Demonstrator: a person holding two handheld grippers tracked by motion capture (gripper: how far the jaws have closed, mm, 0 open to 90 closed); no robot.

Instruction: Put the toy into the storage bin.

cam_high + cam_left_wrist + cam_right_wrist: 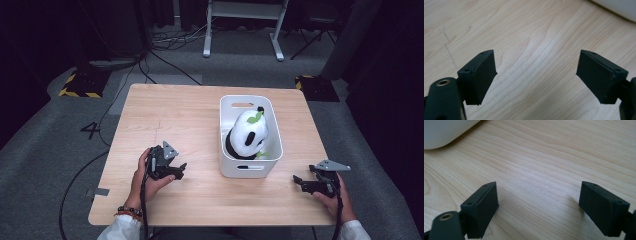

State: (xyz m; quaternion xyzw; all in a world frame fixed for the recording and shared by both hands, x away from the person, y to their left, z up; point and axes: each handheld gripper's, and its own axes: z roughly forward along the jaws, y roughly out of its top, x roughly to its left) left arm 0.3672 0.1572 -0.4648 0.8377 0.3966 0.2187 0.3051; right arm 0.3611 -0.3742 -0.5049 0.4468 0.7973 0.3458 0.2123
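From the high view, a plush panda [248, 134] sits inside the white bin [226, 160] right of the tabletop's [165, 115] middle; it looks light, soft and squashy, best pinched around its rounded white body. The left gripper [179, 170] and right gripper [300, 182] rest either side of the bin, well apart from the toy. Grey carpet, cables and a desk frame lie beyond. In the left gripper view, the jaws stand wide over bare pale wood. In the right gripper view, the 2 jaws gape wide, empty too.

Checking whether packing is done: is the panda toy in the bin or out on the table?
In. The panda toy lies inside the white bin, its walls around it.
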